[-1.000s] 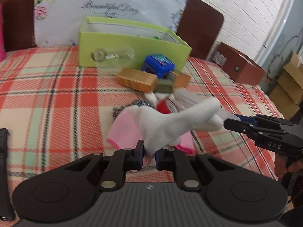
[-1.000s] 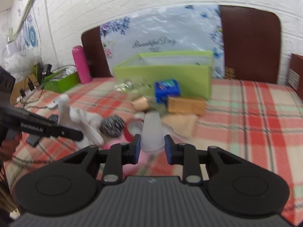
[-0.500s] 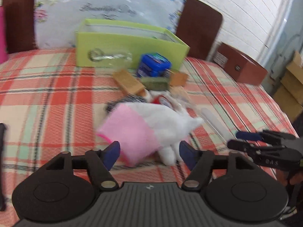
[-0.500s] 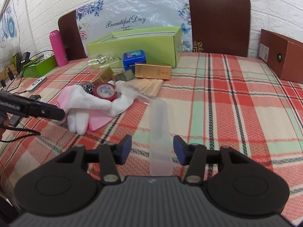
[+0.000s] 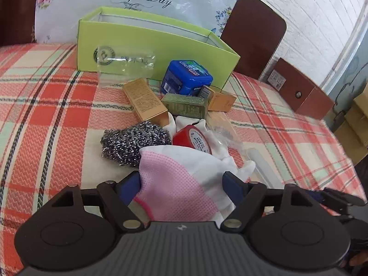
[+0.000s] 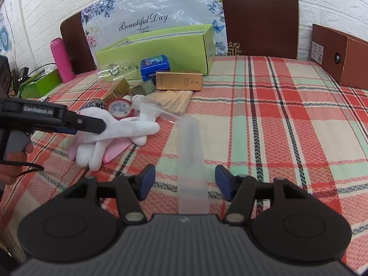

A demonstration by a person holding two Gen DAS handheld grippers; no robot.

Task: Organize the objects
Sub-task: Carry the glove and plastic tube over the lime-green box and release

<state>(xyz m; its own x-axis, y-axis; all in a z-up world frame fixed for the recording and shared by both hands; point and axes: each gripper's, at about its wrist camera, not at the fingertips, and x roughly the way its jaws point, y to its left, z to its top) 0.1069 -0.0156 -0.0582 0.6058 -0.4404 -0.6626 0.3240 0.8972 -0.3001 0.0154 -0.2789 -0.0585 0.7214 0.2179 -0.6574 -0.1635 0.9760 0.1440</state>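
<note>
Pink and white gloves point(image 5: 184, 181) lying between the wide-apart left tongs point(image 5: 181, 187), frosted plastic tube point(image 6: 192, 161) flat between the wide-apart right tongs point(image 6: 185, 181), both low over the plaid counter point(image 6: 287, 138).

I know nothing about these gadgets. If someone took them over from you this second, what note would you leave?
Left gripper: open, its fingers either side of the pink and white gloves on the tablecloth, gripping nothing.
Right gripper: open, around the frosted plastic tube lying flat, not gripping it.
Tape roll, steel scourer, gold boxes, blue tin and wooden sticks lie heaped before the green box.
Done: nothing visibly inside the green box.
Left: probably everything still needs sorting into it.
</note>
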